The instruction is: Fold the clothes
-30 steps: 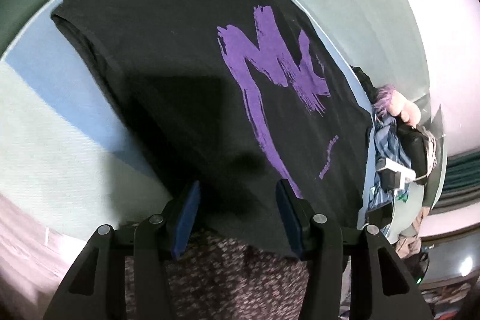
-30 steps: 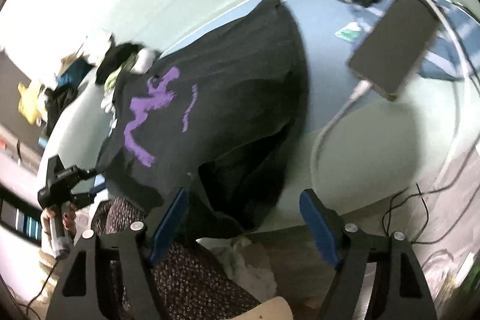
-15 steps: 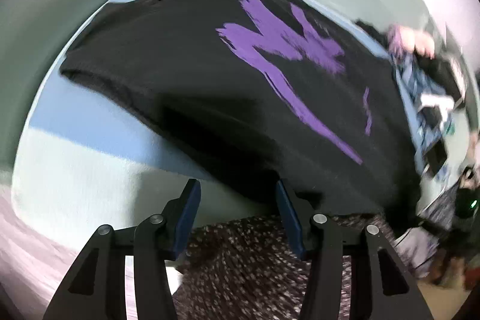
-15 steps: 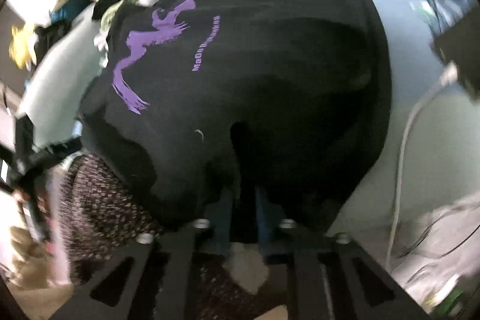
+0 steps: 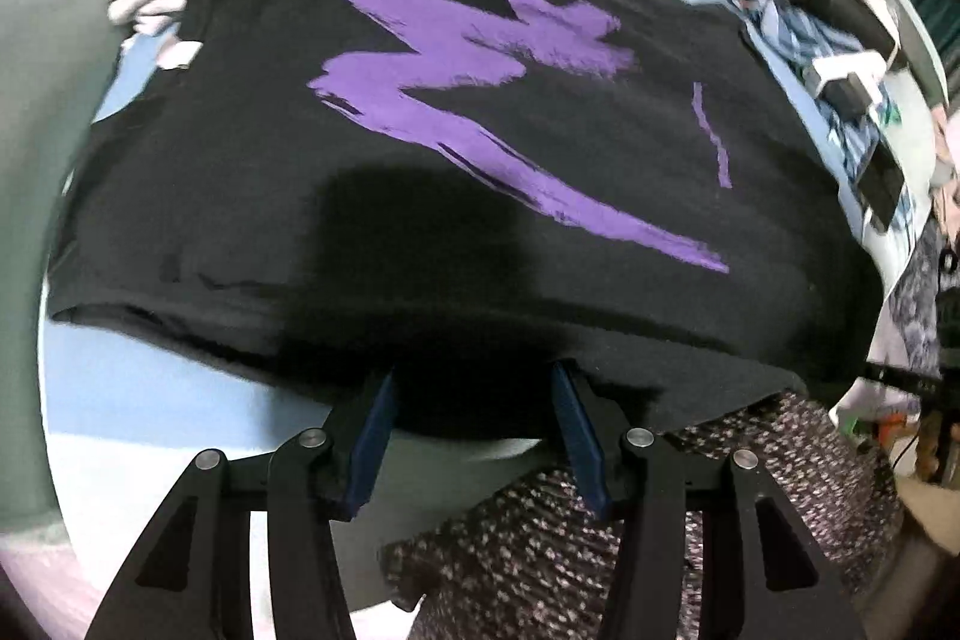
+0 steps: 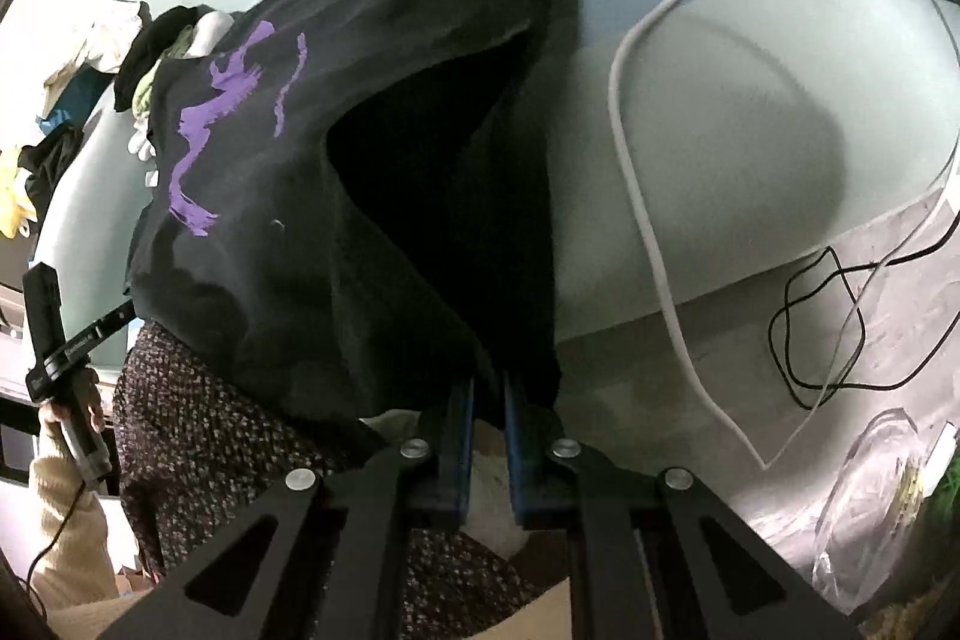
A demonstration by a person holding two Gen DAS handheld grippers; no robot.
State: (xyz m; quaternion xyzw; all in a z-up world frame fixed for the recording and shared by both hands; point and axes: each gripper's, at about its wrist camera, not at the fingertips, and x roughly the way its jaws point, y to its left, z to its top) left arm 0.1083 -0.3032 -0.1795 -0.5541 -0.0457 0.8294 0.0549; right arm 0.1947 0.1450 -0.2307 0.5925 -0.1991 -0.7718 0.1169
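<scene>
The right tool pinches the black T-shirt's hem; the left tool is spread wide at the hem. One-sided pulling could bunch the shirt.

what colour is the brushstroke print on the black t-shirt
Purple print on the black t-shirt, clearest in the left wrist view.

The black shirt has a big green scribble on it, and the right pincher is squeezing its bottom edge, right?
Almost. The scribble on the black shirt is purple, not green, as the left wrist view shows. The right gripper is indeed shut on its bottom edge.
</scene>
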